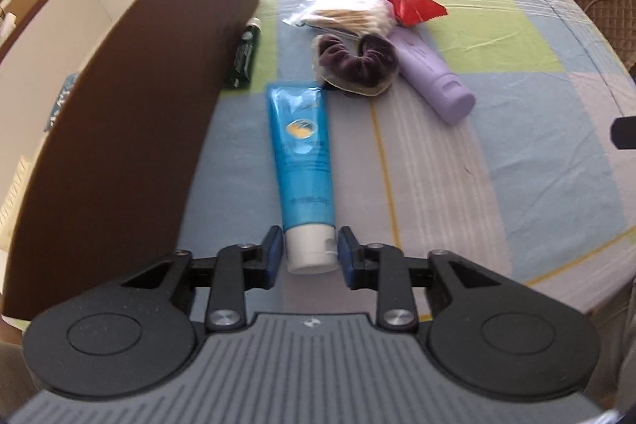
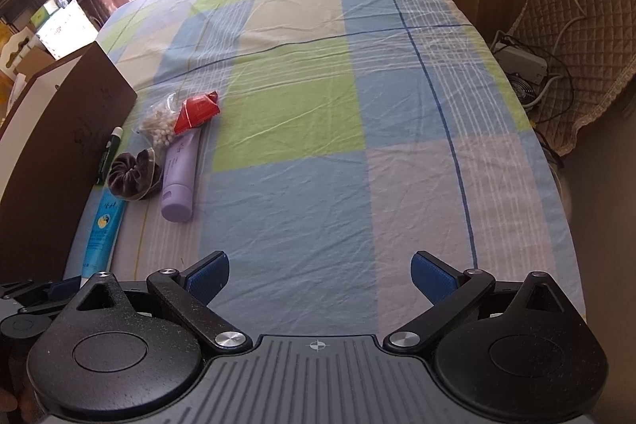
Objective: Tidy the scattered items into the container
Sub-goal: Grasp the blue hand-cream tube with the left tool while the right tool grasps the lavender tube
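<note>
Left wrist view fills its left half with the brown container (image 1: 131,98). Beside it, at centre on the checked counter (image 1: 497,153), lies the blue tube (image 1: 302,161), its white cap between the left gripper (image 1: 310,253) pads, which flank it closely; whether they are pressing I cannot tell. Soft, light and probably slick, it seems best gripped at the stiff cap. Only the right wrist view shows the right gripper (image 2: 320,275) spread wide, empty, low in frame.

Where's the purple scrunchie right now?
Left wrist view: the purple scrunchie lies on the checked cloth, just past the blue tube, against the lilac tube.
</note>
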The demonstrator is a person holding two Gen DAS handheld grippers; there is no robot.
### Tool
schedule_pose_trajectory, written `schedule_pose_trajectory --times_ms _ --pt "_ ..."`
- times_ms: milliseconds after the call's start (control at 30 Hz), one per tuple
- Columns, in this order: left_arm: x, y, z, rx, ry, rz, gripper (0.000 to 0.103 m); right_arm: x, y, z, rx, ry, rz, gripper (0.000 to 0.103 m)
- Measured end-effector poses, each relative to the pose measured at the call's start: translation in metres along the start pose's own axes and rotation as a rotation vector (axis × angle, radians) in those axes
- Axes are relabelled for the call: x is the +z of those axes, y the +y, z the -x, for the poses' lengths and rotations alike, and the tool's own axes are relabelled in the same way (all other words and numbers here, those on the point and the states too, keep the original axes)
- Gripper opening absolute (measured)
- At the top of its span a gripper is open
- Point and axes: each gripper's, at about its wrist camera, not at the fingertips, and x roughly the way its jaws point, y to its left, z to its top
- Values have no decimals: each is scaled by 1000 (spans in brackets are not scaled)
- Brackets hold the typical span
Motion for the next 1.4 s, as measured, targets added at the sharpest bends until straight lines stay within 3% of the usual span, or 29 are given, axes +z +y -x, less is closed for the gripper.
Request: schedule_pose_trajectory --times_ms 167,233,467,500,533,700,800,833,933,1167,1233,1267,1300,1400 --pt "16 6 -10 -4 -12 29 39 1 4 -2 11 5 20 103" --pt "18 9 -14 -21 -4 49 28 3 8 -6 32 6 38 103" --pt "13 15 -11 -16 -9 75 28 22 43 -33 196 -17 134 99" --pt "14 16 -11 -18 -6 84 28 25 49 -39 216 -16 154 84" --pt "14 18 -11 -19 -1 92 28 28 57 -45 232 -11 178 77" --pt "15 22 -15 -21 5 118 32 32 87 -76 238 -13 272 76" --pt "15 24 -15 -21 3 121 33 30 93 -92 224 15 302 32" --pt "15 24 -16 -22 3 122 33 29 93 -95 215 26 300 31" --pt "15 25 -16 -25 2 119 33 23 88 -92 191 39 299 30" --pt "15 23 -16 -23 -4 101 33 -8 68 -65 120 166 227 31" --pt "15 23 -16 -31 -3 107 33 -16 63 -58 98 170 218 59" --pt "15 24 -16 -37 -2 110 33 -18 62 -55 86 156 216 65" --pt "16 24 -16 -37 -2 112 36 -20 62 -53 77 140 218 70" --pt "18 24 -18 -32 -2 115 44 -16 65 -54 75 106 236 70"
